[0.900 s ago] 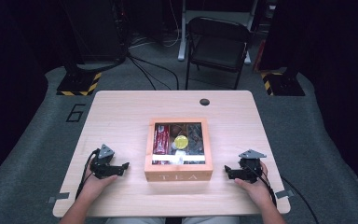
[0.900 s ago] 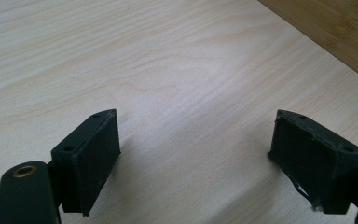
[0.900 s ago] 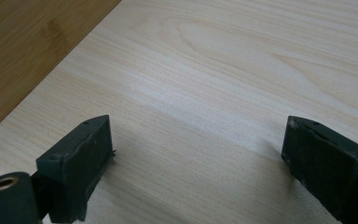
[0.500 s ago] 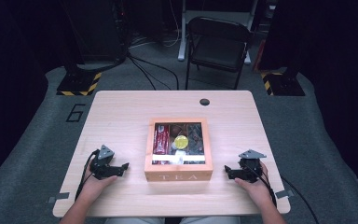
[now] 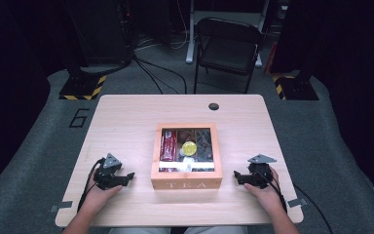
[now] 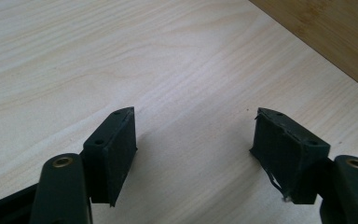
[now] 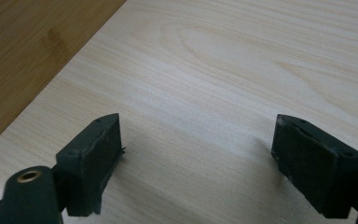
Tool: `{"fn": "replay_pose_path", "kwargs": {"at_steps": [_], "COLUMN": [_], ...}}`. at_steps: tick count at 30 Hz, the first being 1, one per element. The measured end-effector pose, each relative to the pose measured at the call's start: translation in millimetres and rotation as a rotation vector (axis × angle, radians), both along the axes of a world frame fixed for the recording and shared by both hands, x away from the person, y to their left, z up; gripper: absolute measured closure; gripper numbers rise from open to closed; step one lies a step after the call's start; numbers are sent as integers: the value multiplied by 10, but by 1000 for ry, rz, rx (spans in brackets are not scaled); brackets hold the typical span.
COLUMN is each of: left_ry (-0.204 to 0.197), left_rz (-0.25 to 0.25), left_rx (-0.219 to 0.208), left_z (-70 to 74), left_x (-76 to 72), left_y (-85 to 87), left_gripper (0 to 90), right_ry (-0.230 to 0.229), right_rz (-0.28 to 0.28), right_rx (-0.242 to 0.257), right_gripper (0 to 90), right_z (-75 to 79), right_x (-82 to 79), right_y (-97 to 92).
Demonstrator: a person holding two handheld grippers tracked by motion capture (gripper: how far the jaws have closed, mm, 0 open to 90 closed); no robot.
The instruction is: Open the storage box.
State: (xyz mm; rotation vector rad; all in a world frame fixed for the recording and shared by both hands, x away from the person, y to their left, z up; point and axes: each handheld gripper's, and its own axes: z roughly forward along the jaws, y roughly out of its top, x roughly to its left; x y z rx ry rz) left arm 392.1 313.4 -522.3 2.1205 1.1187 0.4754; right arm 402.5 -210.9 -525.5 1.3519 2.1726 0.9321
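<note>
The left gripper (image 5: 126,176) was held low over the table (image 5: 126,122), its jaws spread wide with nothing but bare pale wood seen between them in the left gripper view (image 6: 193,135). It was supported from behind by the left hand (image 5: 100,195), whose forearm entered from the bottom edge of the high view, and a black cable was seen trailing from it. The right gripper (image 5: 237,176) was likewise held low over the table by the right hand (image 5: 265,192), its jaws also standing wide apart and empty, with only tabletop between them in the right gripper view (image 7: 198,140). Both grippers were pointed inward toward the wooden tea box (image 5: 186,184), which was placed between them near the front middle of the table, close to each gripper but touched by neither. The word TEA was shown on the box's front face, and small packets in red, yellow and dark colours were visible through its clear lid. A small dark round hole (image 5: 214,106) was seen near the table's far edge, and a dark folding chair (image 5: 229,46) was set on the floor beyond it.
</note>
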Motion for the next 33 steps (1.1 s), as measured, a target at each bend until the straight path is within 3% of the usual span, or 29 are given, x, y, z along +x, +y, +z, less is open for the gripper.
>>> {"fn": "replay_pose_path", "kwargs": {"at_steps": [2,6,11,19,23,33], "left_ry": [-2,-20,-24,-43,-55,-55], "left_rz": [0,17,-2,-104,-128,-199], "left_rx": [7,-43,-62,-104,-117,-170], "left_z": [22,94,182,325,380,483], "left_x": [-14,-45,-87,-212,-282,-432], "left_y": [4,-2,-79,-286,-369,-502], "left_gripper": [326,331,348,366,369,402], "right_ry": [6,9,-1,-80,-106,-116], "right_rz": [-1,2,66,134,153,236], "right_rx": [1,-2,-22,37,66,96], "right_gripper": [200,324,408,422,427,455], "right_z": [9,38,117,343,428,610], "right_x": [3,-12,-75,-223,-283,-470], "right_y": [-4,-15,43,183,229,288]}}
